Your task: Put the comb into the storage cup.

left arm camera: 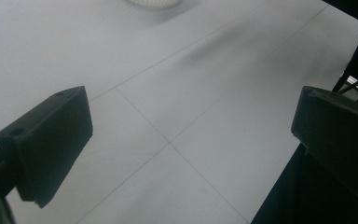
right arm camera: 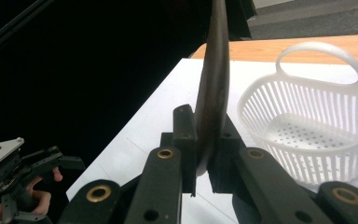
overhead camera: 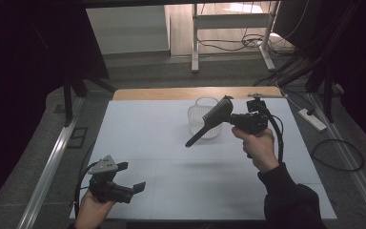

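My right gripper [overhead camera: 235, 119] is held above the white table [overhead camera: 147, 138], shut on a dark long-handled utensil [overhead camera: 210, 120] that looks like a spatula. Its broad end is between the jaws and its thin handle slants down to the left, in front of a white slotted plastic basket [overhead camera: 202, 114]. In the right gripper view the utensil [right arm camera: 213, 79] stands edge-on between the shut jaws of the right gripper [right arm camera: 205, 156], the basket [right arm camera: 307, 130] just right of it. My left gripper [overhead camera: 131, 176] rests low at the near left edge, open with nothing in it. Its jaws stand wide apart over bare table in the left gripper view [left arm camera: 191, 135].
The basket's rim [left arm camera: 154, 2] peeks in at the top of the left gripper view. A wooden strip [overhead camera: 195, 92] borders the table's far edge. Beyond it are a white stand's legs [overhead camera: 195, 43] and cables on the floor. A power strip [overhead camera: 312, 119] lies off to the right.
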### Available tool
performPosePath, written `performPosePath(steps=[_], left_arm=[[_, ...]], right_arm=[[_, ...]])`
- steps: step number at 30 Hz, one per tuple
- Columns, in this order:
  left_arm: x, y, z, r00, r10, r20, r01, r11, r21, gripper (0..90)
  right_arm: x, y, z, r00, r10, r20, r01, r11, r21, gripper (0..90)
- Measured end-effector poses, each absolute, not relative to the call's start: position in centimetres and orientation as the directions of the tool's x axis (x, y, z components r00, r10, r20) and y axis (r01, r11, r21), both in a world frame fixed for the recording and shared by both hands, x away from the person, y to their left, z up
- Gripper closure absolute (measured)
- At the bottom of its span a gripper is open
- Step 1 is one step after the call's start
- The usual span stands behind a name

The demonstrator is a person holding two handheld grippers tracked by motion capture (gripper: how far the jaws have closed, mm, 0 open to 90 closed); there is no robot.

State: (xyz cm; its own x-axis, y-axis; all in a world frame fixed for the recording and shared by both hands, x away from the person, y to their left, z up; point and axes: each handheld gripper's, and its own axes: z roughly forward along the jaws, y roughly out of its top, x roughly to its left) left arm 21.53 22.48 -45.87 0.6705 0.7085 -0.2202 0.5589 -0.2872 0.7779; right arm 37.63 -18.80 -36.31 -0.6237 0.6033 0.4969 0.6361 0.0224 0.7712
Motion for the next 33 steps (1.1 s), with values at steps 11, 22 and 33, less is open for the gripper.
performPosePath(steps=[11, 22, 33], left_arm=[[20.4, 23.3, -45.8, 0.655, 0.725, -0.213, 0.563, -0.281, 0.778, 0.0], [19.5, 24.1, -45.9, 0.645, 0.736, -0.208, 0.561, -0.271, 0.782, 0.0], [18.8, 24.6, -46.1, 0.631, 0.754, -0.185, 0.57, -0.289, 0.769, 0.0]], right_arm=[[38.3, -19.1, -36.1, -0.612, 0.61, 0.503, 0.635, 0.0, 0.773, 83.4], [39.4, -19.0, -36.2, -0.594, 0.62, 0.513, 0.637, -0.027, 0.771, 83.4], [40.5, -19.5, -35.6, -0.573, 0.64, 0.512, 0.627, -0.06, 0.777, 83.4]])
